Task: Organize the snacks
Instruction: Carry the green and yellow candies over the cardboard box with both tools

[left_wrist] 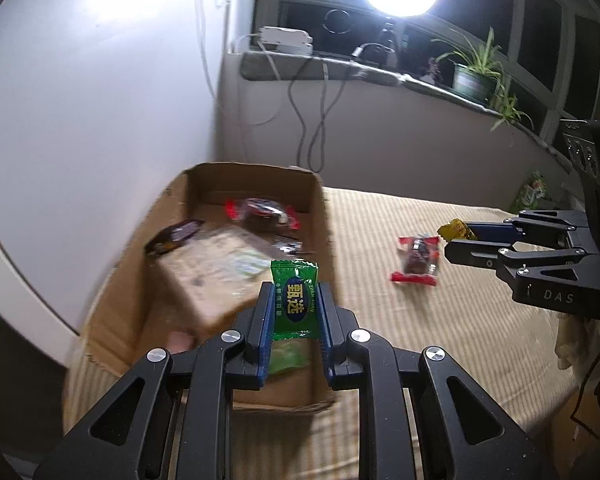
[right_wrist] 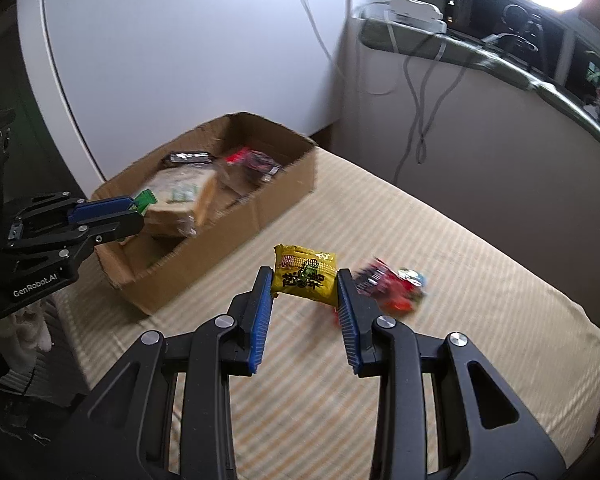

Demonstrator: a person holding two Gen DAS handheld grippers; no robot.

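Striped beige tablecloth (right_wrist: 460, 240); white wall (left_wrist: 100, 100); windowsill (left_wrist: 380, 70).

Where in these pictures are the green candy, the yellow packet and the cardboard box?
green candy (left_wrist: 294, 298): left wrist view, on its printed dark oval.
yellow packet (right_wrist: 305, 275): right wrist view, on the middle of its printed front.
cardboard box (right_wrist: 204, 264): right wrist view, on its near outer wall.

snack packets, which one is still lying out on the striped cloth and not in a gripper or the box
The red-ended packet beside the right gripper; the green and yellow ones are gripped.
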